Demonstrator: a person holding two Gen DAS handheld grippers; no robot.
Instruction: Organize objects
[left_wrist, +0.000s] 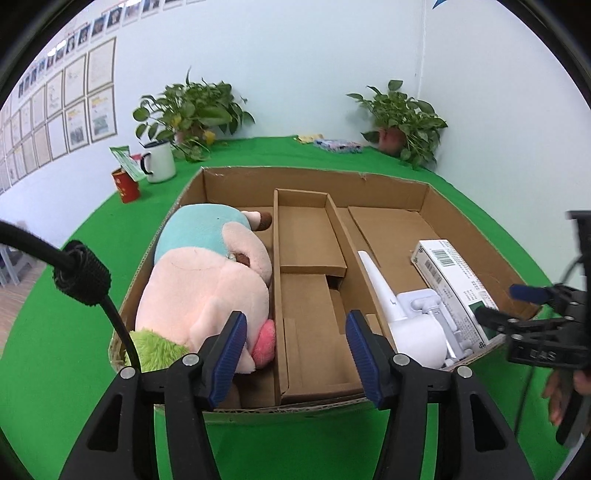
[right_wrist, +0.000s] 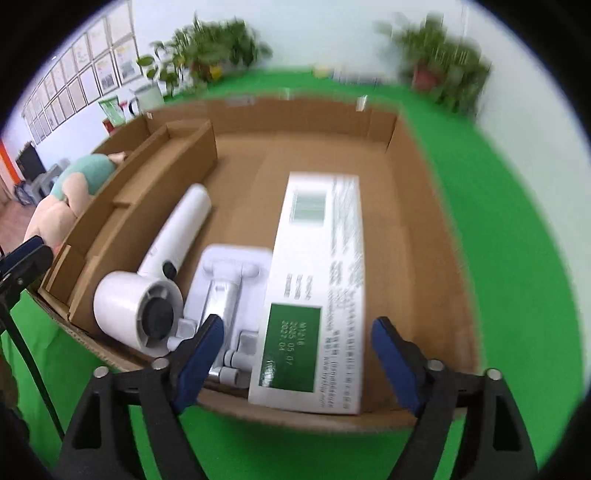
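Note:
An open cardboard tray box (left_wrist: 314, 179) with dividers sits on the green cloth. Its left compartment holds a pink and teal plush toy (left_wrist: 207, 288). The narrow middle compartment is bare cardboard. The right compartment holds a white hair dryer (right_wrist: 147, 291), a white plastic stand (right_wrist: 229, 280) and a white and green carton (right_wrist: 321, 280) lying flat. My left gripper (left_wrist: 295, 356) is open over the near end of the middle compartment, with nothing between its fingers. My right gripper (right_wrist: 295, 339) is open above the carton's near end, its pads off the carton.
A white mug (left_wrist: 160, 162), a red can (left_wrist: 127, 184) and a green packet stand at the back left. Two potted plants (left_wrist: 192, 110) (left_wrist: 402, 122) and flat packets (left_wrist: 338, 144) line the far edge. A person's hand (left_wrist: 557, 398) shows at the right. A black cable (left_wrist: 92, 288) crosses the left.

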